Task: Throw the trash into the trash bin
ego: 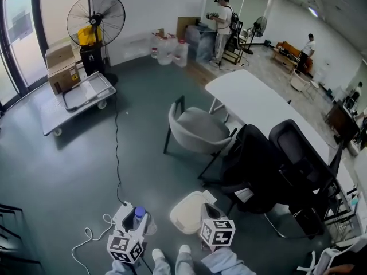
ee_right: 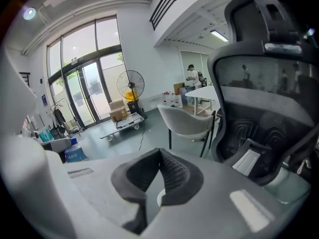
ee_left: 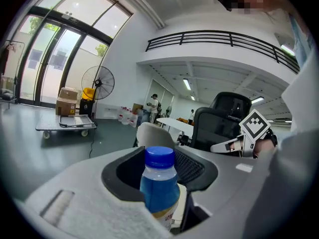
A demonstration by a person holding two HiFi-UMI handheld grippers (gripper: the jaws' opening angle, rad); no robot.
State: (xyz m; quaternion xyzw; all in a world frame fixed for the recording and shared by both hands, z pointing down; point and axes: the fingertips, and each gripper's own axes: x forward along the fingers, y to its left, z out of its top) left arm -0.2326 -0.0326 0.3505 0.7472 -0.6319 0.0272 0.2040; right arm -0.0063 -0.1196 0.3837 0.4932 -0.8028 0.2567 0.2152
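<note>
Open office, grey-green floor (ego: 69,171), grey chair (ego: 198,130) and black office chairs (ego: 298,153) to your right. The head view cuts off both claws and your legs at its bottom edge. Your left claw (ee_left: 159,164) is clamped on the bottle (ee_left: 159,180), which stands upright with its blue cap on top. The bottle's lower half is hidden behind the claw body and the label print is too small to read. Your right claw (ee_right: 159,156) has its tips together, gripping nothing. A white sliver shows through the gap under the tips, unclear what. The cream trash bin (ego: 188,213) sits on the floor between the claws, part-covered by the right one, opening not visible. The bottle is just left of the bin, not touching it.
</note>
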